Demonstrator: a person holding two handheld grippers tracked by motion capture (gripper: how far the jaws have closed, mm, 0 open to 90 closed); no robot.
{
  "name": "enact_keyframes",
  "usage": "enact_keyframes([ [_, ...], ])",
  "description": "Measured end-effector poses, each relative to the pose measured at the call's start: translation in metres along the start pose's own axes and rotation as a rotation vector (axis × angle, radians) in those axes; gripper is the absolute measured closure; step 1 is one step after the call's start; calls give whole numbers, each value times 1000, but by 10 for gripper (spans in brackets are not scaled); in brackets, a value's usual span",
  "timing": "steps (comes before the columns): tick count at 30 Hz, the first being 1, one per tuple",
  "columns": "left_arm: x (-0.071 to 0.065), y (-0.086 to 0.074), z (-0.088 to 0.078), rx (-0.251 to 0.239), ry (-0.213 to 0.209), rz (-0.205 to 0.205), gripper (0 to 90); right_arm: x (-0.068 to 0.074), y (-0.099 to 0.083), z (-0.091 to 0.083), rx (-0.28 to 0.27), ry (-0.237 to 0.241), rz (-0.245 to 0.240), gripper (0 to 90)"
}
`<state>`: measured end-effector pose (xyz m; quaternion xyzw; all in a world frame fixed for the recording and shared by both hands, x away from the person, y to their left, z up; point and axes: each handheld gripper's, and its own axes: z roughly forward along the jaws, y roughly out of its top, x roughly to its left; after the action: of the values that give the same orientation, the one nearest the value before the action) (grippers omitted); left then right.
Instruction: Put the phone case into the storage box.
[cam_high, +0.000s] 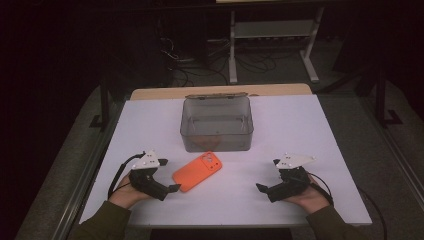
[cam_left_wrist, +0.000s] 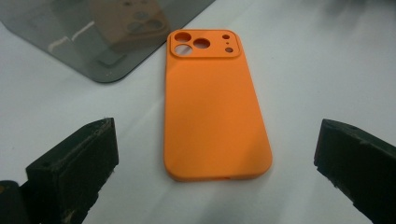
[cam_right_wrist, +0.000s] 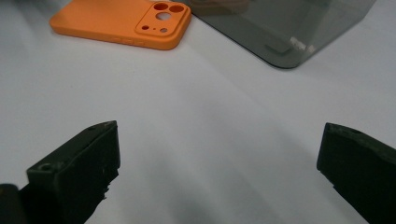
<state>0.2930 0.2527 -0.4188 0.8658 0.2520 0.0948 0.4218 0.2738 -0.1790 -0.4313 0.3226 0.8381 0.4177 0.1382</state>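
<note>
Near the tabletop's front edge, both hands rest low, each claw spread wide and holding nothing. The left claw (cam_high: 172, 188) points at the orange phone case (cam_high: 197, 171) just ahead, mid-tabletop; the right claw (cam_high: 260, 188) sits well apart. Likely the approach step: next, straddle and pinch the case. Beyond, toward the far edge, stands the clear box (cam_high: 216, 125).

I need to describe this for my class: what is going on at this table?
A person holds a gripper in each hand over a white table. Both the left gripper and the right gripper are open and hold nothing. An orange phone case lies camera-cutout side up between them, just ahead of the left gripper's jaws. A smoky clear box stands behind it.
</note>
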Motion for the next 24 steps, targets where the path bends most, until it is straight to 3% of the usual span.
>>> enact_keyframes([
  [24,2,8,-1,-11,2,3,0,0,-1,-2,-5,-8,-1,0],
])
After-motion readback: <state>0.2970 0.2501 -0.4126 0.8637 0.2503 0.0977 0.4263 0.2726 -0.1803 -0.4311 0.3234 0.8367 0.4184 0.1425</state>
